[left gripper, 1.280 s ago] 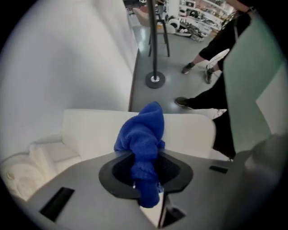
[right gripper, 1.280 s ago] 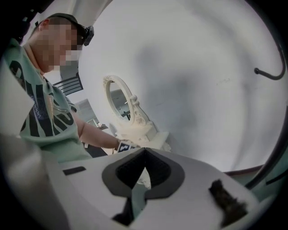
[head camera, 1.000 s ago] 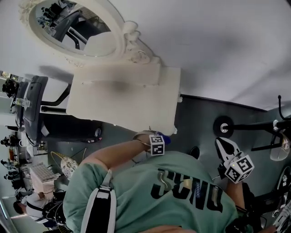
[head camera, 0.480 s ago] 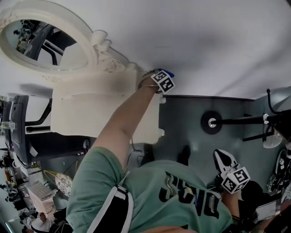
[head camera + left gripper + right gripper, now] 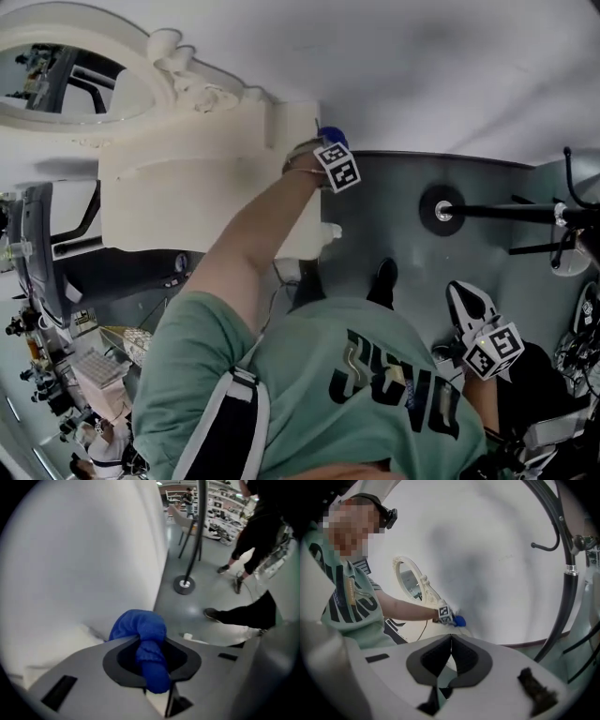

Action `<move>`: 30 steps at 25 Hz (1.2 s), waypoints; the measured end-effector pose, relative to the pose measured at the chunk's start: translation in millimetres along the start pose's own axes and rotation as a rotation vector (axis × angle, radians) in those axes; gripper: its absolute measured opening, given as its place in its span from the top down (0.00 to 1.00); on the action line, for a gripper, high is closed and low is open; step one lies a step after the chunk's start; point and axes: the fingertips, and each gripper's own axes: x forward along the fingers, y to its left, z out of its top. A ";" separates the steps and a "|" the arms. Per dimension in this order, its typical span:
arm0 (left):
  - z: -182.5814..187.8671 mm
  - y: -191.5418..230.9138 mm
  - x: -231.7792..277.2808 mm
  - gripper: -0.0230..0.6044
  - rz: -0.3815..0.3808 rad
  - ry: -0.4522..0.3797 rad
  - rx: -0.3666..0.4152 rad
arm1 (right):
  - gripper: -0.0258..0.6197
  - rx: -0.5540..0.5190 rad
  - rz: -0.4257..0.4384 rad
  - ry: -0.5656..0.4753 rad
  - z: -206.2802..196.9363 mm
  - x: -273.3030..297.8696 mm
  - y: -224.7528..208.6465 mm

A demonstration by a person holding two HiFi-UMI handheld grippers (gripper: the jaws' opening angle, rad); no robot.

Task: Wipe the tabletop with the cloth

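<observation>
white wall point(image 5: 441, 75) close behind tabletop point(image 5: 187, 202), mirror frame point(image 5: 178, 80) along it, coat stand point(image 5: 442, 210) nearby, open floor point(image 5: 389, 216) between

Three viewpoints: one overhead, one hard against the wall, one standing off at the right.

The head view looks steeply down over the wearer's green shirt point(image 5: 375, 394) onto the dressing table point(image 5: 187, 197), white wall point(image 5: 422, 66) and grey floor point(image 5: 394, 216). The left gripper view sits very near that wall, facing along it past the blue cloth point(image 5: 140, 630) toward the coat stand base point(image 5: 184, 584), which the head view also shows at right. The right gripper view looks from farther back on the right, across to the oval mirror point(image 5: 408, 579) and left gripper point(image 5: 454, 619), both shared with the head view.
</observation>
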 end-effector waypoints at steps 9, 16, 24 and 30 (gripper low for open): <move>-59.6 -254.8 -87.5 0.80 -0.212 -0.115 -0.061 | 0.94 -0.145 0.145 0.011 30.1 -19.3 12.3; -231.8 -379.8 -106.0 0.81 -0.364 0.184 -0.314 | 0.94 -0.227 0.217 0.003 41.0 -29.7 23.2; -255.4 -238.3 -212.4 0.80 -0.046 -0.209 -0.803 | 0.94 -0.333 0.371 -0.057 83.7 33.2 96.8; -321.3 -93.7 -289.3 0.80 0.096 -0.604 -0.866 | 0.94 -0.409 0.386 -0.070 110.5 138.2 206.4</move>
